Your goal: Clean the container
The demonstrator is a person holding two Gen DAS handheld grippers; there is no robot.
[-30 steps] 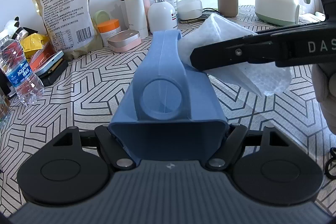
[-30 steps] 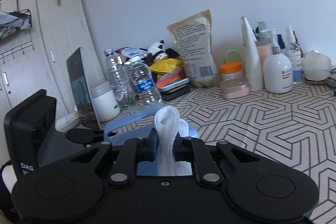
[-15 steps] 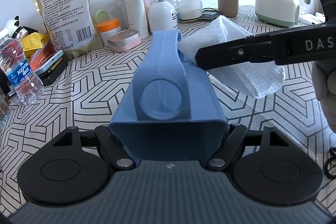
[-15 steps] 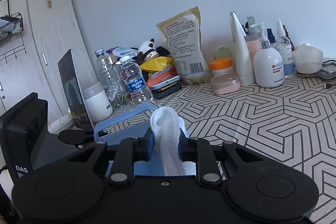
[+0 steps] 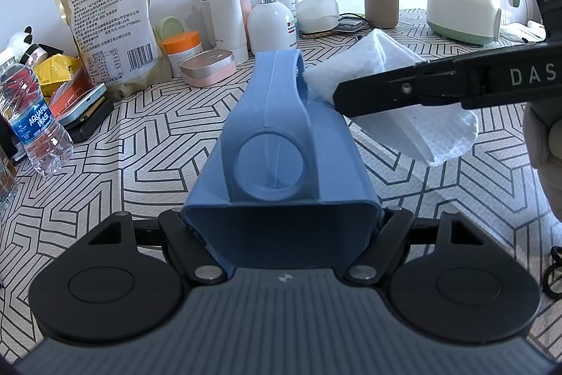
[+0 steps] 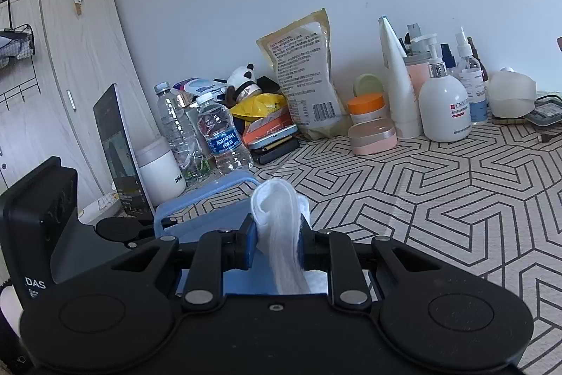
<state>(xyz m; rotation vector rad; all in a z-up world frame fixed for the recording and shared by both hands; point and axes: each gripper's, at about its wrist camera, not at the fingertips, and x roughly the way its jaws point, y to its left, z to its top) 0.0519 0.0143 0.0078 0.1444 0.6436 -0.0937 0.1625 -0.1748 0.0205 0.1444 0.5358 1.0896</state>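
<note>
Blue plastic container (image 5: 281, 143) sits clamped in my left gripper (image 5: 281, 234). My right gripper (image 6: 275, 245) pinches a white wipe (image 6: 277, 234), pressed against the container's right side.

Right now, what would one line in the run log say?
left gripper: shut on blue container | right gripper: shut on white wipe | wipe at container's side | step: wiping

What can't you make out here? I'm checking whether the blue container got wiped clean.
- Blue container inside: left wrist view shows only its outside; its opening faces away.
- Where the white wipe meets it: hidden behind the handle and the right tool.
- Container in the right wrist view: mostly covered by that tool's body.
- Dirt or wetness: too faint to tell.
</note>
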